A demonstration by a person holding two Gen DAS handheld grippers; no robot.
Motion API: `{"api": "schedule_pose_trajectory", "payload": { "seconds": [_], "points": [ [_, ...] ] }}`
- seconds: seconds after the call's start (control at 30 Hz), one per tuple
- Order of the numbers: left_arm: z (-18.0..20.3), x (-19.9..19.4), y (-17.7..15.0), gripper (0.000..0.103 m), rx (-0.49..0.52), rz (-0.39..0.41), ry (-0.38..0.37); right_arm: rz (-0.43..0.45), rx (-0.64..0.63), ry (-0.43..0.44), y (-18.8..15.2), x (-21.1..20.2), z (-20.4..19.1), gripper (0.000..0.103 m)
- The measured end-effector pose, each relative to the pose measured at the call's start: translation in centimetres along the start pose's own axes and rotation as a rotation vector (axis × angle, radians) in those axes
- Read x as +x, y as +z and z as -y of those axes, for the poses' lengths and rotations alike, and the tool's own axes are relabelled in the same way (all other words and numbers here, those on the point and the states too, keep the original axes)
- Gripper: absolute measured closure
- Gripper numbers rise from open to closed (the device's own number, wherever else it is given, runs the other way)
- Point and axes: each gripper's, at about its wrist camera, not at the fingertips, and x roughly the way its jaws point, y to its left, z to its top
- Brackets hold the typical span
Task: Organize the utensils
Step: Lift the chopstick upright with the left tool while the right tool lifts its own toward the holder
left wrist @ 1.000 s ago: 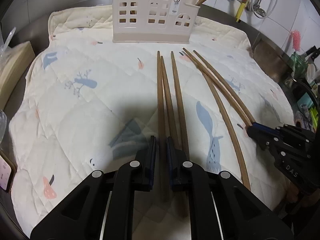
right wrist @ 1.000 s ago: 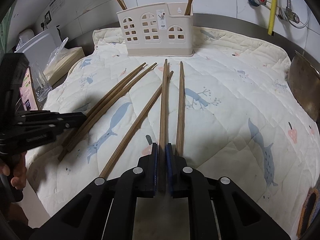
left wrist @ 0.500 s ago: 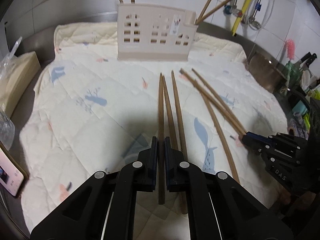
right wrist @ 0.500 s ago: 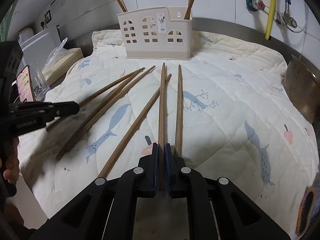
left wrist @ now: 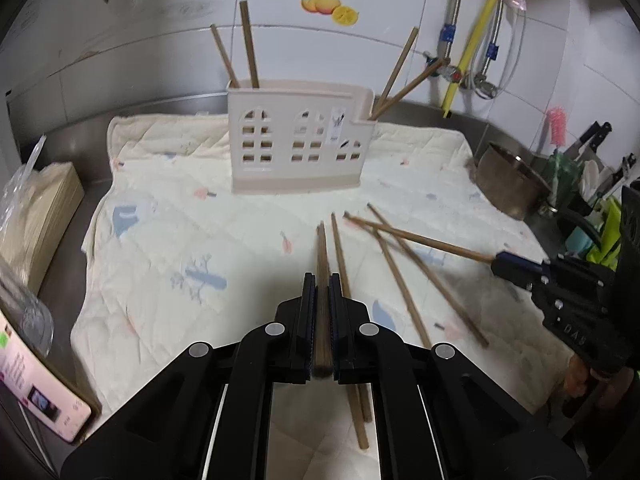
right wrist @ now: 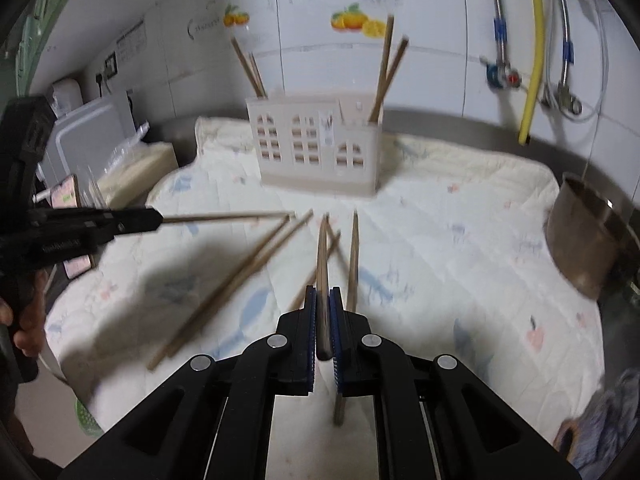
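While one wooden chopstick (left wrist: 322, 256) sits pinched in the left hand-held gripper (left wrist: 322, 280) above the quilted mat (left wrist: 160, 240), the right hand-held gripper (right wrist: 323, 294) clamps another chopstick (right wrist: 321, 264). Loose chopsticks (left wrist: 396, 276) lie on the mat before the cream utensil holder (left wrist: 296, 140), which already holds four.

cream quilted mat (left wrist: 168, 200) w/ blue bird prints, beige holder (left wrist: 296, 144) upper middle, brown chopsticks (left wrist: 404, 292), yellow hose (left wrist: 476, 36) upper right, black grippers
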Motion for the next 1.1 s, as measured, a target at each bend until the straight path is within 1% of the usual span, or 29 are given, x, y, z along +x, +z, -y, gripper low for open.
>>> {"api": "schedule_pose_trajectory", "payload": {
  "seconds": [0.17,0.27,0.5,0.63,0.83,1.0,1.1],
  "points": [
    [-0.1,0.1,1.9,0.098,0.016,0.018,-0.016,0.076,0.002,0.014,3.1,-0.8,0.0,0.096],
    [-0.4,0.1,3.1,0.098,0.011,0.033,-0.031,0.102,0.001,0.034,5.2,-0.8,0.0,0.096],
    [-0.6,-0.7,6.7,0.098,0.037,0.077,-0.048,0.145,-0.047,0.045,10.4,-1.1,0.1,0.096],
    [-0.5,-1.4,8.7,0.098,0.063,0.099,-0.054,0.146,-0.070,0.055,13.7,-1.5,0.6,0.096],
    [-0.2,-3.1,13.1,0.098,0.105,0.165,-0.042,0.152,-0.101,0.072,18.1,-2.3,1.0,0.096],
    [0.2,-4.9,17.4,0.098,0.123,0.245,-0.034,0.168,-0.115,0.066,21.1,-2.6,1.6,0.096],
    [0.1,-5.4,19.8,0.098,0.130,0.291,-0.010,0.184,-0.111,0.061,22.9,-2.5,2.1,0.096]
  ]
}}
